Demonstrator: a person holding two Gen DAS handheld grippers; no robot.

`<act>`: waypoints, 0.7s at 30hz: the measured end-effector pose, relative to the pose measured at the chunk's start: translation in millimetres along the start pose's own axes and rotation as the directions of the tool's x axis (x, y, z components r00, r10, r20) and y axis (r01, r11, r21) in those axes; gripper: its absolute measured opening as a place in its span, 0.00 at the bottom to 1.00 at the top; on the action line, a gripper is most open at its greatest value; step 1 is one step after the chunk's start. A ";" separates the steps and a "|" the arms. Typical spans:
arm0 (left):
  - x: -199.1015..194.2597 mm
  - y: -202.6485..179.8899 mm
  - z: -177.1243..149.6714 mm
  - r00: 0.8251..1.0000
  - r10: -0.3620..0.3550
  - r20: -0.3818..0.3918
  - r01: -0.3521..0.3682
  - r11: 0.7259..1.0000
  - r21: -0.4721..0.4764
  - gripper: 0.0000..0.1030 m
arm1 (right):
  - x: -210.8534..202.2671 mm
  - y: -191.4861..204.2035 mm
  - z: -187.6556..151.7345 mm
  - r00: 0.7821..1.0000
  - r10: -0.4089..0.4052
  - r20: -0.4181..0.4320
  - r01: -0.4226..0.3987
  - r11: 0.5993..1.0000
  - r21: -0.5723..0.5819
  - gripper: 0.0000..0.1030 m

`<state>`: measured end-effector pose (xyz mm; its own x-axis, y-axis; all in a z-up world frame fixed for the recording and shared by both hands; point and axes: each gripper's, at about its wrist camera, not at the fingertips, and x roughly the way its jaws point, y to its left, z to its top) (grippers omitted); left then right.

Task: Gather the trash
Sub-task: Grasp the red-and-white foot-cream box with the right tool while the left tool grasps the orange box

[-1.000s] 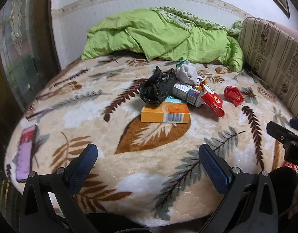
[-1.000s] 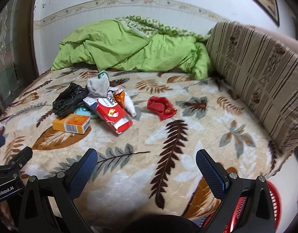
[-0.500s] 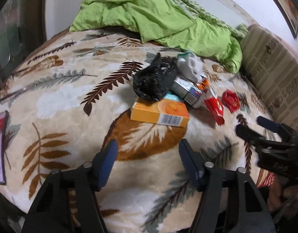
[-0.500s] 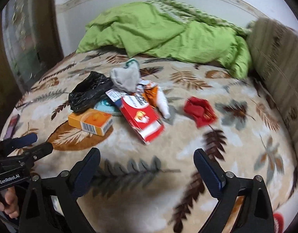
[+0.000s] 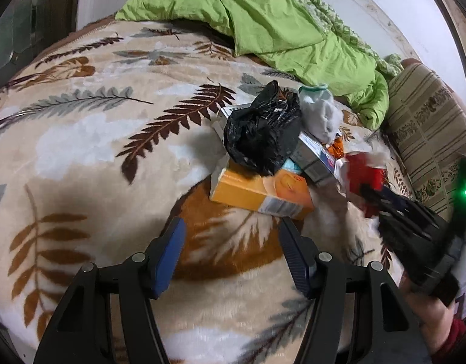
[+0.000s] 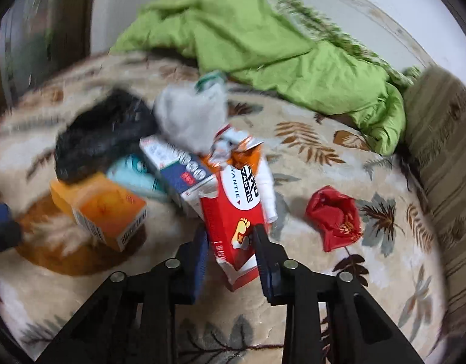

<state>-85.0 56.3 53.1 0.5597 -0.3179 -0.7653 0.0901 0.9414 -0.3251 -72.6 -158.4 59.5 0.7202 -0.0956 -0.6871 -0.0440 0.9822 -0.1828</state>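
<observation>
**A:** right tool (image 6: 231,242) has just been closing and it's clamped on the torn red box (image 6: 233,212) at the near end of the trash pile. Left tool (image 5: 229,239) is half apart over bare blanket (image 5: 81,139), nothing in it, orange box (image 5: 260,194) just ahead.

**B:** I'd worry the ripped cardboard tears or slips, or drags the blue box (image 6: 175,173) leaning on it. Bed's plush, so stuff tips easily. Green quilt (image 6: 263,39) and striped cushion (image 6: 445,139) are behind.
</observation>
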 end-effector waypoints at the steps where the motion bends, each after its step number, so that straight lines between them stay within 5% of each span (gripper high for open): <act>1: 7.6 -0.3 4.4 1.000 0.001 -0.017 -0.001 1.000 0.007 0.60 | -5.2 -4.3 -1.0 1.000 0.007 0.015 -0.007 1.000 0.026 0.23; 8: 43.0 -6.8 25.2 0.998 -0.013 -0.054 0.015 0.999 0.038 0.60 | -30.6 -42.2 -12.5 0.991 0.116 0.071 -0.130 0.958 0.254 0.21; 12: 46.2 -26.7 15.0 0.995 -0.054 -0.088 0.066 0.989 0.135 0.60 | -27.6 -53.4 -14.8 0.988 0.134 0.072 -0.150 0.937 0.315 0.19; 15: 41.2 -52.8 -2.1 0.981 -0.133 -0.144 0.165 0.958 0.237 0.60 | -26.7 -58.3 -17.1 0.988 0.140 0.072 -0.156 0.927 0.340 0.19; 19: 18.2 -83.4 -31.3 0.937 -0.281 -0.209 0.338 0.881 0.330 0.60 | -24.9 -64.5 -21.0 0.985 0.159 0.062 -0.171 0.916 0.364 0.19; 21: 8.6 -90.8 -37.9 0.941 -0.278 -0.194 0.332 0.867 0.371 0.61 | -24.2 -69.2 -23.1 0.985 0.164 0.058 -0.173 0.907 0.385 0.19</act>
<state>-119.6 -36.2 55.0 0.3417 -0.5824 -0.7376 0.5701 0.7524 -0.3300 -103.0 -227.8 72.6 0.7419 0.0760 -0.6662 0.1017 0.9693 0.2239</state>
